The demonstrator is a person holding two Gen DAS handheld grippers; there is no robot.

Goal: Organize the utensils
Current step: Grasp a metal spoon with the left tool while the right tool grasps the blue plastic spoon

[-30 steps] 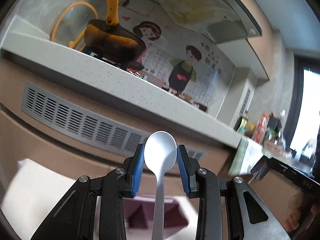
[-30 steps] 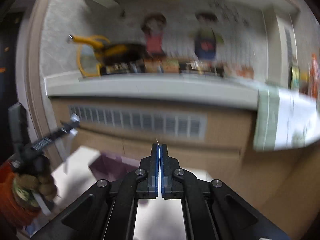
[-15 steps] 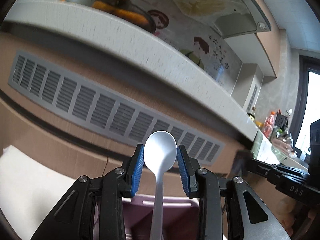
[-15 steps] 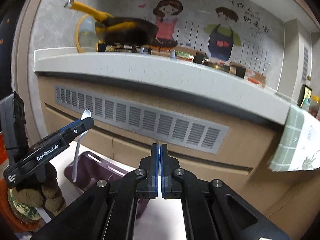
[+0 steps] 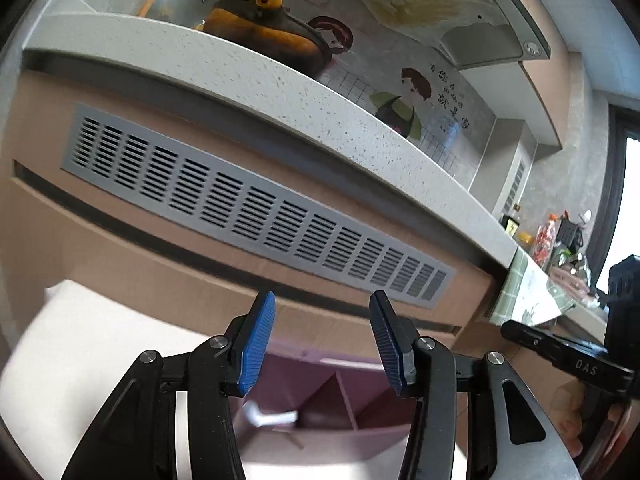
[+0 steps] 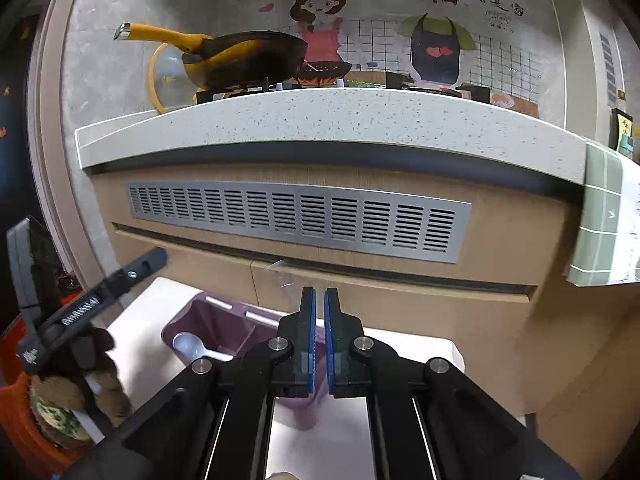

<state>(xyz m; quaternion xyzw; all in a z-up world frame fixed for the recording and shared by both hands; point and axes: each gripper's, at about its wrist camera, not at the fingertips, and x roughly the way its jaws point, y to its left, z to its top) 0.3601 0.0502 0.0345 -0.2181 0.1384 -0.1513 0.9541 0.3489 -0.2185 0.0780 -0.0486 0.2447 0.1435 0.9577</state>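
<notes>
One spoon (image 6: 187,345) now lies in the purple tray (image 6: 208,320), in the part at its left end. Half a second ago the left claw (image 5: 322,344) was pinching that spoon by its handle, with the bowl sticking up between the blue pads. Now the pads are spread wide with nothing between them, so the spoon has been let go and has dropped in. In the left wrist view a white bit of it (image 5: 272,418) shows down below the claw. I think this spoon is done, and the next thing can be picked up.

The right claw (image 6: 316,340) is squeezed almost shut. Only a thin gap shows between its pads. A faint clear shape seems to stick up above the tips, but it is too blurry to name, so I cannot tell if the claw holds anything.

Much of the tray is hidden behind the black claw arms in both views. I cannot see what else is inside it. The white tabletop (image 6: 160,300) under the tray is cut off at the bottom of both views.
</notes>
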